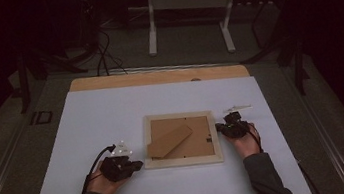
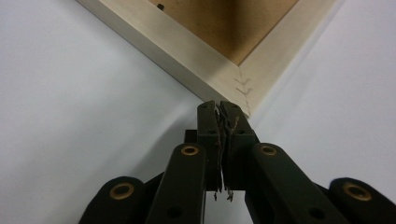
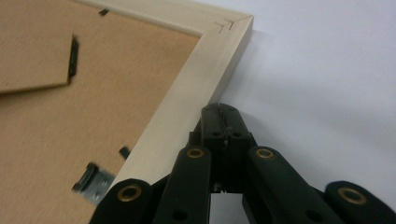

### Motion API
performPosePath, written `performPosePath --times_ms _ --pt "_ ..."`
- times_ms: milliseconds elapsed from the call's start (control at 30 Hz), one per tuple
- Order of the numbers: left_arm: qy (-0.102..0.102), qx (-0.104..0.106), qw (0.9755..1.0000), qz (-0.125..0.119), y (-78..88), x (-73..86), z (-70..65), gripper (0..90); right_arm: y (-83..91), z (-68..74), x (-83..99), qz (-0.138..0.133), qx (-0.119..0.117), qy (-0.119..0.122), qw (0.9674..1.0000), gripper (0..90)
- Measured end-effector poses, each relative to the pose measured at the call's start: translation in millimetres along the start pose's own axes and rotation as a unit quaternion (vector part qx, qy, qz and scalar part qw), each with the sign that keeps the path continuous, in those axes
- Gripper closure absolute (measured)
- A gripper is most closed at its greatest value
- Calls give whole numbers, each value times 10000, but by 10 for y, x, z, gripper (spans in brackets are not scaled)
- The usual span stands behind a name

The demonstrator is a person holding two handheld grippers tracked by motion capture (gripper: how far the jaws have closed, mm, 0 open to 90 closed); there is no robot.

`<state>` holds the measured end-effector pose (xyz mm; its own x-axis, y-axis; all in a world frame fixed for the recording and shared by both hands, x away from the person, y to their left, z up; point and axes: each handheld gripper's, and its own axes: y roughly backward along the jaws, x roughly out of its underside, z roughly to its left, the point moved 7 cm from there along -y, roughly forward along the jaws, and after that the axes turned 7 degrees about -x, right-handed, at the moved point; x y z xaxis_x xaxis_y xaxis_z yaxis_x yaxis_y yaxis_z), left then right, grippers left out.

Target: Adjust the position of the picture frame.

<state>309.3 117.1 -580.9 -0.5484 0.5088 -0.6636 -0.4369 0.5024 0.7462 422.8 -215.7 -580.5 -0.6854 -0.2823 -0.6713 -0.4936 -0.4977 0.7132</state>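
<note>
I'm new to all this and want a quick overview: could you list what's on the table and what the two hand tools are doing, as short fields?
surface: white sheet on a wooden table
frame: lies face down, brown backing up
stand: flat on the backing
left gripper: shut, tips at a frame corner
right gripper: shut, tips at the frame's side rail
held: nothing in either

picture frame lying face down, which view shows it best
The high view: the whole picture frame shows there, back up on the white sheet, with its cardboard stand and a gripper at either side. The left gripper view gives one mitred corner. The right gripper view gives another corner, one side rail and part of the backing.
</note>
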Motion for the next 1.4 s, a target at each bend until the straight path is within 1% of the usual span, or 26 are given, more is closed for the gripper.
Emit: performPosePath --times_ms 67,133,233,367,500,633,733,767,800,867,1100,1167,1300,1367,1400 --pt "26 -34 10000 80 -38 4 33 879 8 47 22 43 -61 22 10000 900" --pt "104 -24 9999 80 -53 -4 55 885 30 89 58 74 -124 5 9999 900" --pt "140 10 9999 75 -58 -8 73 885 88 145 123 144 -151 46 9998 900" --pt "163 -11 9998 89 -59 -7 77 892 166 218 220 358 -231 141 9990 900" --pt "201 -30 9997 98 -56 -5 90 896 219 275 264 639 -320 297 9970 900" --pt "276 -42 9996 85 -55 -4 100 899 254 308 304 840 -494 406 9944 900" --pt "304 -44 9995 95 -56 -5 103 900 256 316 313 838 -509 379 9945 900" --pt "275 -120 9995 102 -58 -10 104 900 255 316 313 834 -505 364 9946 900" --pt "319 -97 9994 107 -58 -9 107 900 247 319 308 796 -490 274 9952 900" --pt "381 -82 9992 86 -60 -10 122 900 233 324 300 745 -464 194 9960 900" --pt "593 -85 9982 31 -74 -18 177 900 201 358 276 703 -341 116 9969 900" --pt "593 -85 9982 31 -74 -18 177 900 200 361 275 704 -328 114 9969 900" --pt "755 -214 9969 -22 -106 -52 209 900 197 366 272 694 -293 64 9971 900" --pt "757 -242 9968 -7 -113 -61 217 900 194 363 270 677 -293 38 9973 900" --pt "760 -312 9966 7 -127 -81 227 900 189 358 265 640 -278 -22 9976 900"
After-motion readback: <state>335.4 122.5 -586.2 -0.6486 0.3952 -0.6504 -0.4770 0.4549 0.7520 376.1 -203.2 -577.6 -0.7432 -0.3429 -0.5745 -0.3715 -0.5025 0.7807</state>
